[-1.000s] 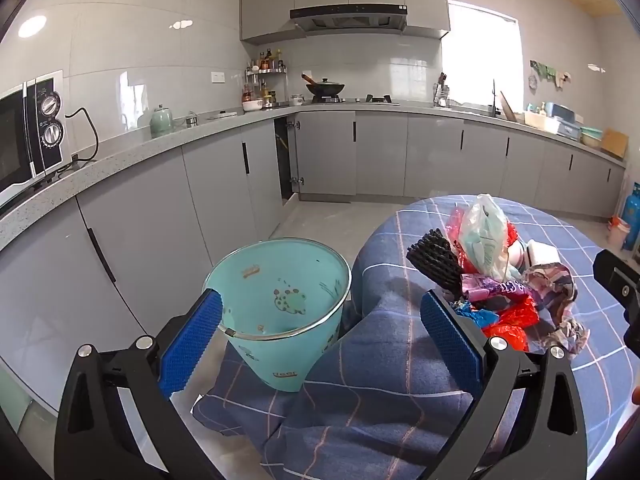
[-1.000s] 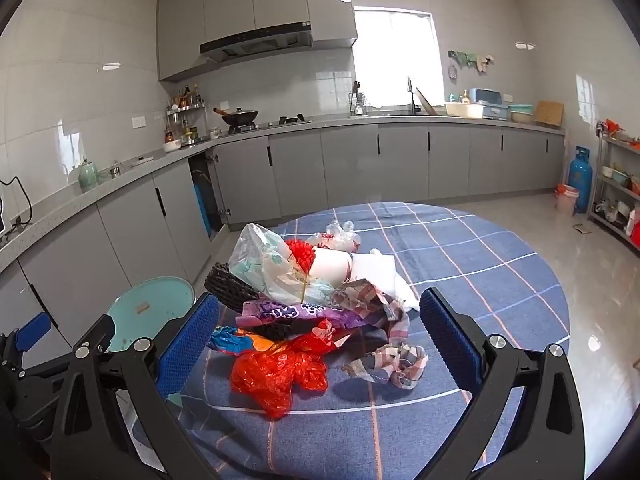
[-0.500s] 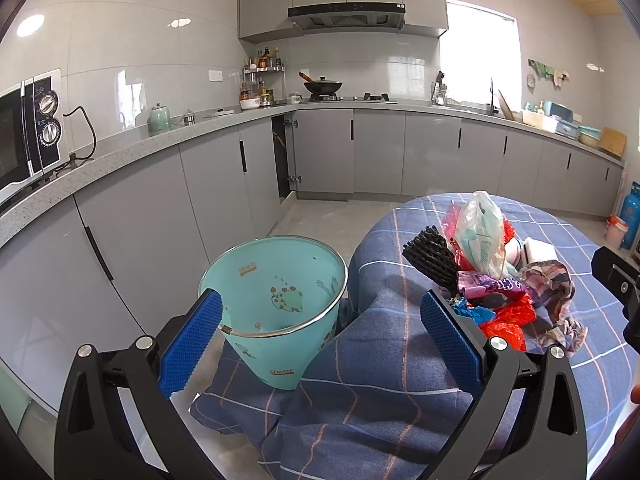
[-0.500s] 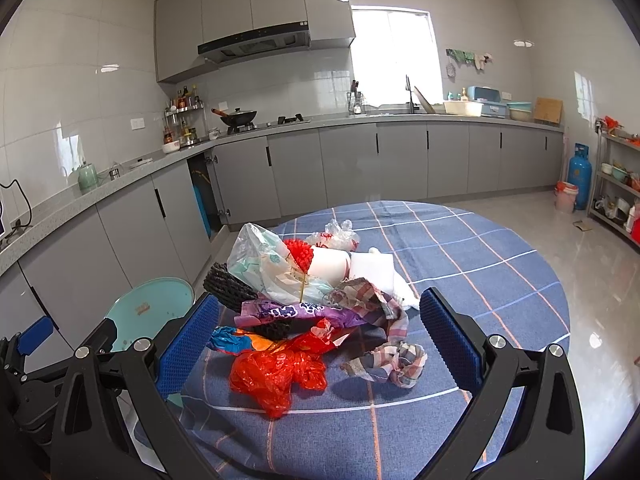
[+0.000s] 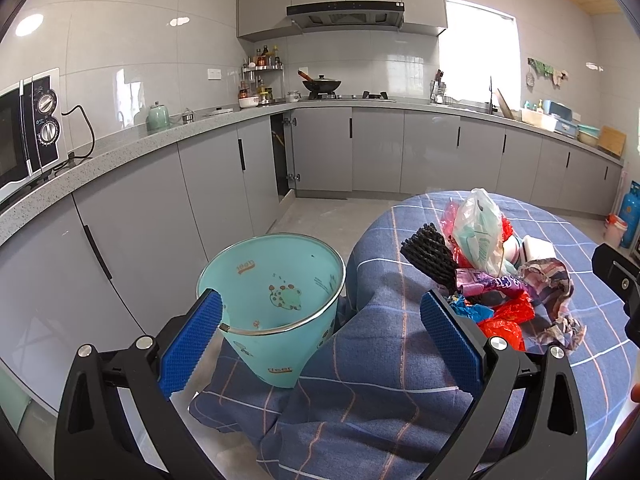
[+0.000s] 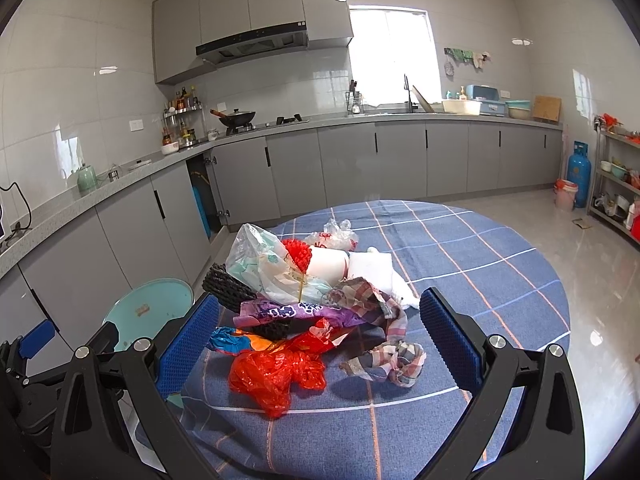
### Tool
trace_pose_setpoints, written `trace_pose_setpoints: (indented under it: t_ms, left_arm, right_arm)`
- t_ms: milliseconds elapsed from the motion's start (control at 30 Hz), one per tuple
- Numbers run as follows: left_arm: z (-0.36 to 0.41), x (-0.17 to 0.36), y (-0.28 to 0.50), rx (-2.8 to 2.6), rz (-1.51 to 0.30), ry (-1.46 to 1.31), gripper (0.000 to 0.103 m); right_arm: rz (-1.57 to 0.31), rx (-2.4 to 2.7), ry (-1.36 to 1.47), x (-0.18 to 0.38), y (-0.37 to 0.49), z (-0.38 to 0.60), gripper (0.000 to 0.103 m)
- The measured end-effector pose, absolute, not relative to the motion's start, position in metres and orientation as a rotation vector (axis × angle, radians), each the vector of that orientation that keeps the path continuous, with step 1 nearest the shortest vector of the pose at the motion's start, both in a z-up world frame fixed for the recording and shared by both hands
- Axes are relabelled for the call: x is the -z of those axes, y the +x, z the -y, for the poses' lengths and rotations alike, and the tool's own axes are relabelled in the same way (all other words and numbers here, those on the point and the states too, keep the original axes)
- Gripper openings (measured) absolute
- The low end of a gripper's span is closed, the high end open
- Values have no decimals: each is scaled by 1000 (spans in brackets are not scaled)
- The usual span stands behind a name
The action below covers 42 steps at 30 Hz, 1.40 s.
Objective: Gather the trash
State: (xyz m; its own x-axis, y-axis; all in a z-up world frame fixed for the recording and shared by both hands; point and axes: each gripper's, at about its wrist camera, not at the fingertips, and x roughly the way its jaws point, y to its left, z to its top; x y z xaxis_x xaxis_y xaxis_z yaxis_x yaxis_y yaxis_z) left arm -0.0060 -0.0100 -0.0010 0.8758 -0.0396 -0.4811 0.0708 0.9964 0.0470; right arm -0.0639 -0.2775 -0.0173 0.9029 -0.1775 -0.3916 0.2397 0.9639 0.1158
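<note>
A heap of trash lies on the round table with the blue checked cloth [image 6: 460, 248]: a red plastic bag [image 6: 276, 372], a purple wrapper [image 6: 288, 312], a black foam net [image 6: 228, 288], a clear printed bag [image 6: 264, 260] and a crumpled checked rag [image 6: 392, 360]. A turquoise bin [image 5: 276, 292] stands on the floor left of the table; it also shows in the right wrist view [image 6: 152, 308]. My left gripper [image 5: 320, 332] is open and empty, above the bin's rim and the hanging cloth. My right gripper [image 6: 316, 340] is open and empty, just short of the heap.
Grey kitchen cabinets [image 5: 224, 188] and a worktop run along the left and back walls, one door ajar. A microwave [image 5: 28, 128] stands at far left. A blue gas cylinder [image 6: 578, 172] and a metal shelf rack [image 6: 616, 184] stand at right.
Both views have shifted only slightly; the bin sits a little higher in the left wrist view. Both grippers stay open and nothing has been picked up.
</note>
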Motion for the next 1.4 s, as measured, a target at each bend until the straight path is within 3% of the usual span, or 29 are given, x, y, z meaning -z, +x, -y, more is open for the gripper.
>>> trace_pose_setpoints:
  t_ms: [1400]
  left_arm:
    - [10, 11, 0, 70, -542, 61, 97]
  right_arm:
    - [-404, 217, 187, 25, -60, 283, 99]
